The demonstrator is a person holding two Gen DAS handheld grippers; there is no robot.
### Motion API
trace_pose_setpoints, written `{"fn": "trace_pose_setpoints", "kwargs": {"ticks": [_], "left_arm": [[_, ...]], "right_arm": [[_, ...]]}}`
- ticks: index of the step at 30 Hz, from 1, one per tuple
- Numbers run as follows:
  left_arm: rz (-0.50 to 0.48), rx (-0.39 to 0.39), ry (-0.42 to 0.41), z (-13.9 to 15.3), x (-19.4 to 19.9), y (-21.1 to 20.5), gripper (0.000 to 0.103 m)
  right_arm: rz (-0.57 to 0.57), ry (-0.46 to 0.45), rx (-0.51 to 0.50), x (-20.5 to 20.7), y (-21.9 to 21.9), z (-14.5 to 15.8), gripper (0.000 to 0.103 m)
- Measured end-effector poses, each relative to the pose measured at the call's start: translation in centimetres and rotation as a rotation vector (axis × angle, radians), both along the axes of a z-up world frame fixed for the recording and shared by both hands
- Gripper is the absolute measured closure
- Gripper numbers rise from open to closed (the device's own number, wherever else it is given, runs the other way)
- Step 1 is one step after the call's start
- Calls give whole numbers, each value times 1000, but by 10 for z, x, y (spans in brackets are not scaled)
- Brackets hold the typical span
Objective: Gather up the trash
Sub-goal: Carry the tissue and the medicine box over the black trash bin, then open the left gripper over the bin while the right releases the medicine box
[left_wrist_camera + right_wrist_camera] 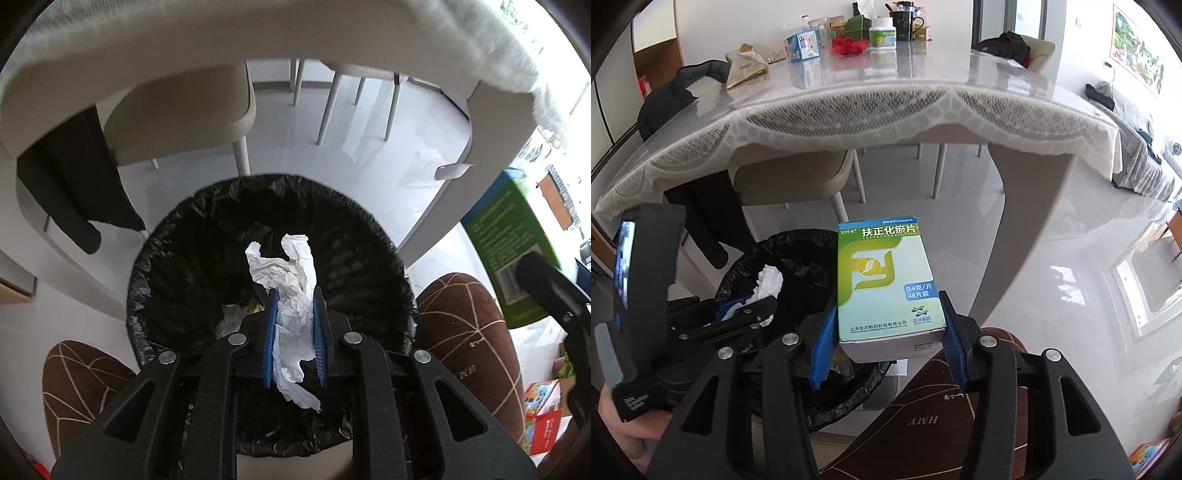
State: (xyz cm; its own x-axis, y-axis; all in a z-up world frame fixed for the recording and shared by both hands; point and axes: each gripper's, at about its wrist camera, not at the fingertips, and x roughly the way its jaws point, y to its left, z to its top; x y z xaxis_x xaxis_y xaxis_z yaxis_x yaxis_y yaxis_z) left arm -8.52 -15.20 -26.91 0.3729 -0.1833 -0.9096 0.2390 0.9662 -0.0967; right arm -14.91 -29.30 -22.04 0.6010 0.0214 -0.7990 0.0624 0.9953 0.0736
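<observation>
My left gripper [294, 295] is shut on a crumpled white tissue [291, 273], hanging right over the open mouth of a bin lined with a black bag [184, 236]. The bag holds a few scraps at its bottom. In the right wrist view the same tissue [768, 282] and left gripper [746, 308] show over the bin [812, 254]. My right gripper [888, 314] is shut on a green and blue medicine box [882, 277], held beside the bin's right rim. That box [506, 240] also appears at the right edge of the left wrist view.
A dining table with a lace cloth [849, 110] stands just beyond the bin, with chairs [184, 110] and a dark garment [81, 173] under it. Brown slippers [465, 332] flank the bin. Colourful boxes [543, 417] lie on the floor at right. Bottles and cups [882, 33] crowd the tabletop.
</observation>
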Motion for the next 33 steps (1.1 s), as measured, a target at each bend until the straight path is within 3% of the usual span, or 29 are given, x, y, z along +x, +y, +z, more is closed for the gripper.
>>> {"fn": "trace_pose_setpoints", "kwargs": {"ticks": [12,14,16,20,22,25,30,33], "left_arm": [[13,32,34,-43,6,3,83],[18,34,43,-50,8,4,77],[28,41,51,-58,12,7,59],[53,39,46,-61,13,17,36],[58,49,36,-58,12,21,20],[61,67,12,-51,8,28,9],[82,112,-27,-35,1,47,6],[110,118,-9,-31,0,65,6]], "right_arm": [[8,42,4,9,9,-24,56],[6,55,6,11,9,-29,56],[6,71,14,15,9,-36,56],[8,103,30,23,13,-50,55],[14,115,33,26,17,-56,55],[23,134,39,32,23,-65,55],[47,157,49,40,40,-79,55],[63,162,57,42,51,-84,55]]}}
